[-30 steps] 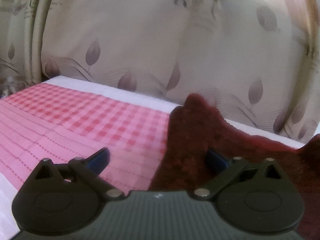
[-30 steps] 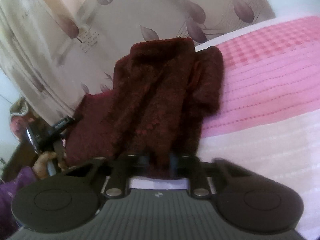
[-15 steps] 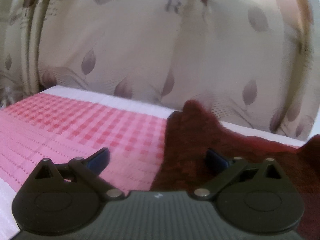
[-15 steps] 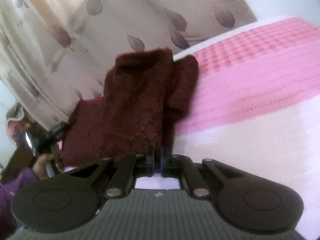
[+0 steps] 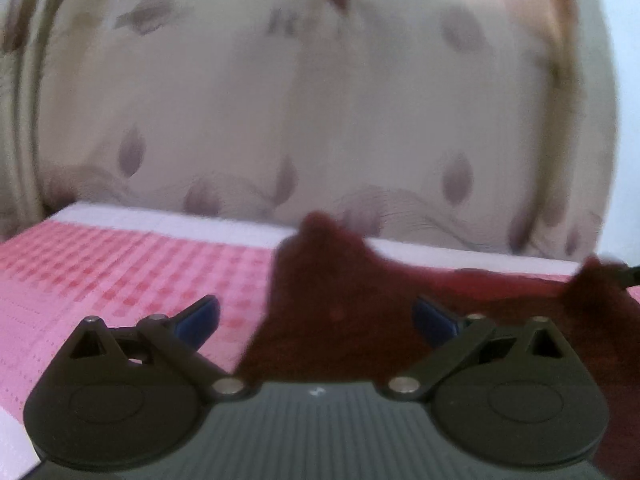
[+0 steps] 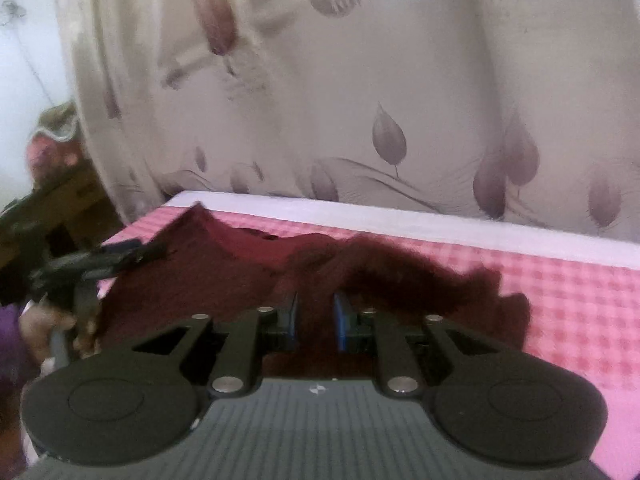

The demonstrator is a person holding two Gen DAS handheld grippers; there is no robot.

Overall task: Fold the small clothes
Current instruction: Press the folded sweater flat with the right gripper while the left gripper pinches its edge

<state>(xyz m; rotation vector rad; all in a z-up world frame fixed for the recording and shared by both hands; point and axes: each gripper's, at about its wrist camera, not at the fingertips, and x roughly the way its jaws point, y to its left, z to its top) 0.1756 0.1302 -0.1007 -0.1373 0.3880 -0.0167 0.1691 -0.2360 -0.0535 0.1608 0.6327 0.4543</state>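
Note:
A dark maroon fuzzy garment (image 6: 224,280) lies on the pink checked cloth (image 6: 572,300). My right gripper (image 6: 316,320) is low over it, its blue pads close together with a fold of the maroon fabric between them. In the left wrist view the same garment (image 5: 340,312) spreads from the middle to the right. My left gripper (image 5: 316,320) is wide open above the garment's left edge and holds nothing. The left gripper also shows in the right wrist view (image 6: 92,264) at the garment's far left corner.
A beige curtain with leaf print (image 5: 320,100) hangs right behind the table's far white edge (image 6: 400,216). Dark furniture and clutter (image 6: 44,184) stand to the left, past the table's corner. The pink cloth (image 5: 100,280) stretches left of the garment.
My right gripper has swung down and levelled out, bringing the held fold low over the cloth. The garment now lies flatter. The left gripper stays open, its view slightly shifted and blurred.

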